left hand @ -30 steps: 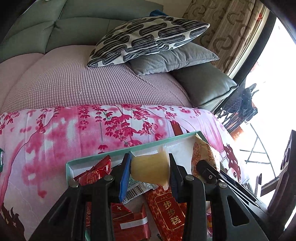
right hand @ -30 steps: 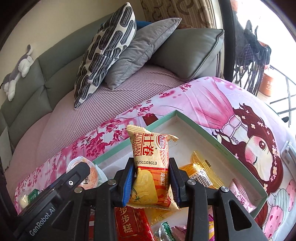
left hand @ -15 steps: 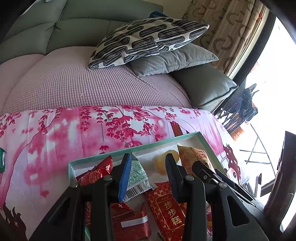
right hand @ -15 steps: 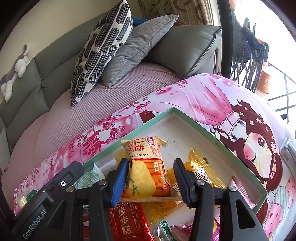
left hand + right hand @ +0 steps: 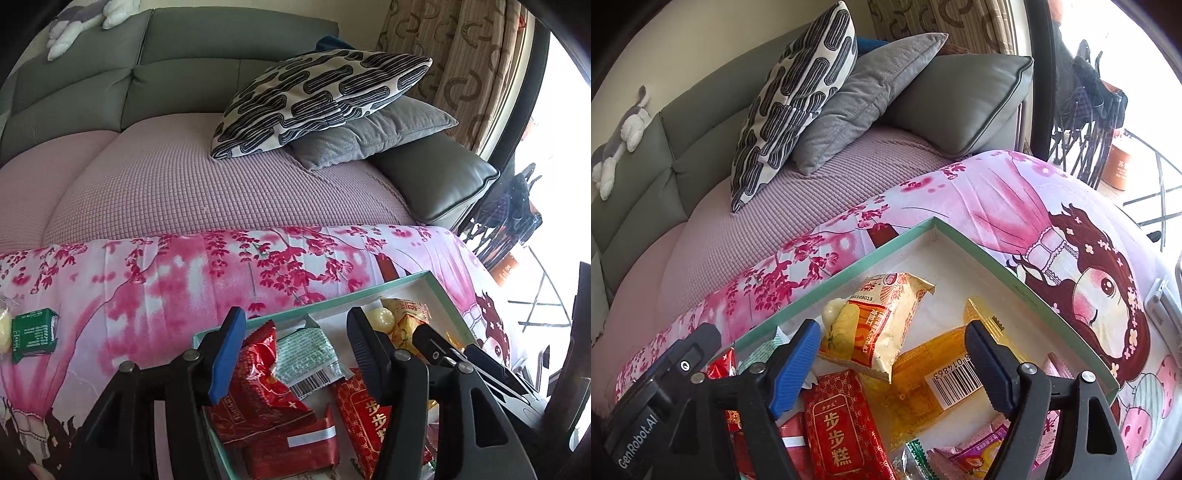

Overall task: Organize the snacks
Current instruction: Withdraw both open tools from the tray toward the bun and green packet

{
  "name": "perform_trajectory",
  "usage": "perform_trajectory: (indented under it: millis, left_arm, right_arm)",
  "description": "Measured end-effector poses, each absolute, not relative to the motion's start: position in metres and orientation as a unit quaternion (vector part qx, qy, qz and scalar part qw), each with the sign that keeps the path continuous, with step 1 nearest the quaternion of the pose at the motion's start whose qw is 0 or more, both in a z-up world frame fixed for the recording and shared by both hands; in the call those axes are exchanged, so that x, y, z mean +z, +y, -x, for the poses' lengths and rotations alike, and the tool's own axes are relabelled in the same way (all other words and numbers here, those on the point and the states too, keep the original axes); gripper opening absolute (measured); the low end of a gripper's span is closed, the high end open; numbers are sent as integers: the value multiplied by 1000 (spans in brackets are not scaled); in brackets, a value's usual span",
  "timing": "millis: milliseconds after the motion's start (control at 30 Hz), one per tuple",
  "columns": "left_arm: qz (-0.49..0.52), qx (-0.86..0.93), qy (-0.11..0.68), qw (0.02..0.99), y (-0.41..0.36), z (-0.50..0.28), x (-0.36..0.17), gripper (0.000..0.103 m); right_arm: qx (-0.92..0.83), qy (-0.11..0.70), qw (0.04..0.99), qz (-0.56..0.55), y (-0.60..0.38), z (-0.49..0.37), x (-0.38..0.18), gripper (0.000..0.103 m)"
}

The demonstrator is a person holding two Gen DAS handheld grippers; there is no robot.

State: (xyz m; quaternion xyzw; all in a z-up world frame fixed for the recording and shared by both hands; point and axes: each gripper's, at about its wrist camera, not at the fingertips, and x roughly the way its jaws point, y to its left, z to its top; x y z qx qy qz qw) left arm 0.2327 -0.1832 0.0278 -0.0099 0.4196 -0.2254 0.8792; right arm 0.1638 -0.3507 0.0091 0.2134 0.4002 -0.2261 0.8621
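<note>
Item: snack box, shallow, teal-rimmed card, white floor; lies on the pink cherry-blossom quilt, lower centre of both views.

Contents, snacks:
- Yellow-orange packet, printed, slumped on the box floor towards the far corner, centre of the right wrist view. Puffed film pouch; judged light, soft, slippery. Best taken across the flat middle, not the crimped ends.
- Pale jelly cup, round, beside that packet near the far wall. Judged smooth and prone to roll or squirt out; grip gently across its width.
- Red packet with gold characters, lower centre; flat, fairly stiff.
- Amber transparent packet with barcode, under the right tongs.
- Red foil packets and a green-white sachet, left end of the box.

Outlying: green carton on the quilt, left edge of the left wrist view, well apart from the box; judged not yet sorted.

Left tongs: jaws have just been opening, apart, nothing between them.
Right tongs: jaws have just been opening, wide apart; the yellow-orange packet lies free on the floor, partly between the tips.

Surroundings: sofa, patterned cushion.
</note>
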Motion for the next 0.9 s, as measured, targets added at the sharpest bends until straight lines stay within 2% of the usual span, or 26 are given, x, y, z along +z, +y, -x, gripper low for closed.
perform_trajectory:
  millis: [33,100,267,333,533,600,900]
  left_arm:
    - [5,-221,418,881,-182,-233,28,60]
    - [-2,-212,415,885,-179,-233,29,72]
    - [-8,-193,412,890,-170,-238,28,77]
    - [-8,-188,413,891,-167,-240,27,82]
    - [-19,-171,408,896,-159,-241,27,85]
    - [-24,-167,406,898,-158,-241,25,97]
    - [-32,-151,399,904,-150,-241,26,97]
  right_arm:
    - [-225,400,863,-212,-350,-164,9,85]
    - [-222,400,864,-212,-349,-165,9,88]
    - [-217,399,866,-210,-348,-165,9,100]
    - [-218,399,866,-209,-348,-165,8,103]
    - [-211,405,865,-209,-347,-168,6,103]
    - [-210,406,865,-206,-345,-168,6,103]
    - [-205,401,871,-196,-339,-169,11,103]
